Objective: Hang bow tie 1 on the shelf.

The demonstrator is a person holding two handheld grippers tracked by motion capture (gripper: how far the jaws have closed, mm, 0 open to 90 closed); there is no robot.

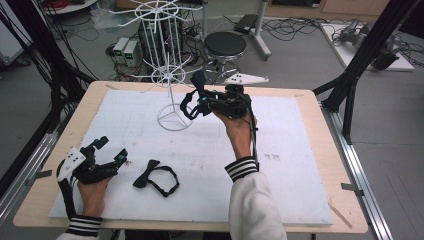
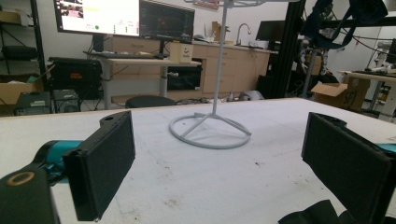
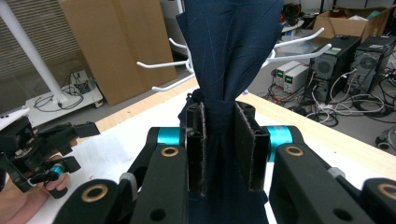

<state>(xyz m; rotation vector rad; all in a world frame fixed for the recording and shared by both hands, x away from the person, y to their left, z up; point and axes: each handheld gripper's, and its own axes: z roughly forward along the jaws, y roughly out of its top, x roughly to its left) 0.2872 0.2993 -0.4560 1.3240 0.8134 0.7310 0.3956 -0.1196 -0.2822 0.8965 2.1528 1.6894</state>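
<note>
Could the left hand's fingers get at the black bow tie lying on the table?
Probably yes: the left gripper stands open beside the black bow tie, with only bare white board between them and nothing held.

We see white foam sheet [image 1: 280, 185] covering wooden tabletop [image 1: 320, 125]. Black round stool [image 1: 225, 44] on floor beyond far edge; we spot two computer towers [image 1: 126, 52] with green lights left of it. Black frame struts [image 1: 360, 55] at right side. In left gripper view we note lit monitors [image 2: 123, 16] on desk, open cardboard box [image 2: 332, 92] at right. In right gripper view, large brown cardboard sheet [image 3: 109, 42] leaning behind, more towers [image 3: 357, 58] on floor.
</note>
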